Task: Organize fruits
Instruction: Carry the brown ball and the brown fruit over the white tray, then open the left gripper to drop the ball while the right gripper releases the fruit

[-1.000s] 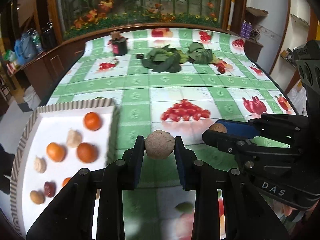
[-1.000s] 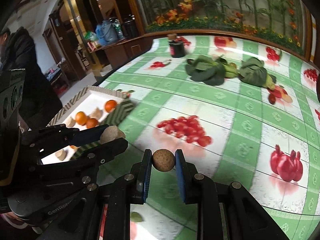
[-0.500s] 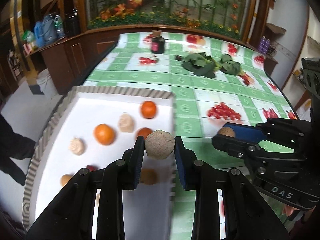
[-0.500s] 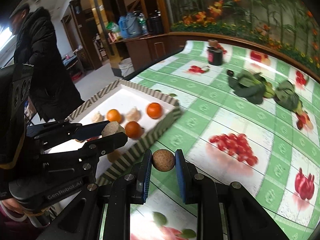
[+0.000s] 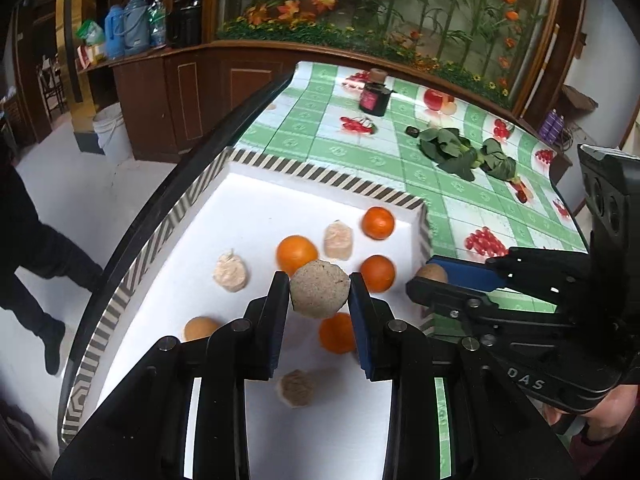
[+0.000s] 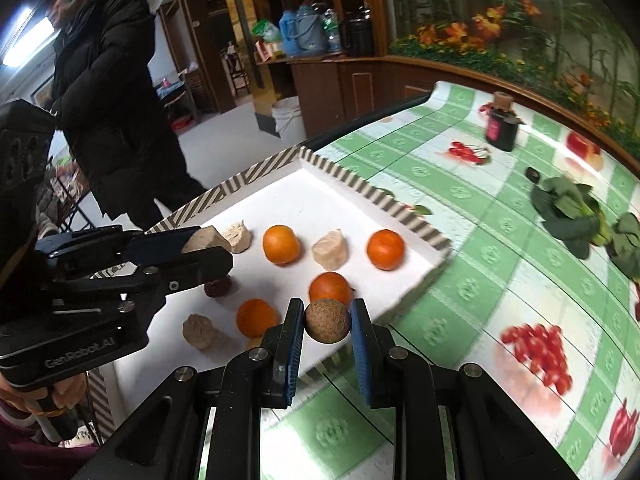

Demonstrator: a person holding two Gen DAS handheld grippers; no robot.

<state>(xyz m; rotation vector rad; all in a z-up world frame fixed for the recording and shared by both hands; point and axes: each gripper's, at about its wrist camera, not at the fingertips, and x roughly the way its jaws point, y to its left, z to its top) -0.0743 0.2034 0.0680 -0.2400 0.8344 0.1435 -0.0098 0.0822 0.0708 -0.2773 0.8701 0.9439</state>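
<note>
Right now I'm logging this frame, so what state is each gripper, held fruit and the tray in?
left gripper: shut on the beige fruit, above the tray.
right gripper: shut on the brown fruit.
tray: on the table, holding oranges and pale pieces.
dark jar: upright, capped.

Bare white floor fills the tray's (image 5: pixel 320 172) far half; oranges (image 5: pixel 297 254) and pale lumps (image 5: pixel 230 272) crowd its near half

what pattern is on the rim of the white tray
The shallow white tray's rim carries dark brown and cream diagonal stripes, clearest in the left wrist view.
</note>
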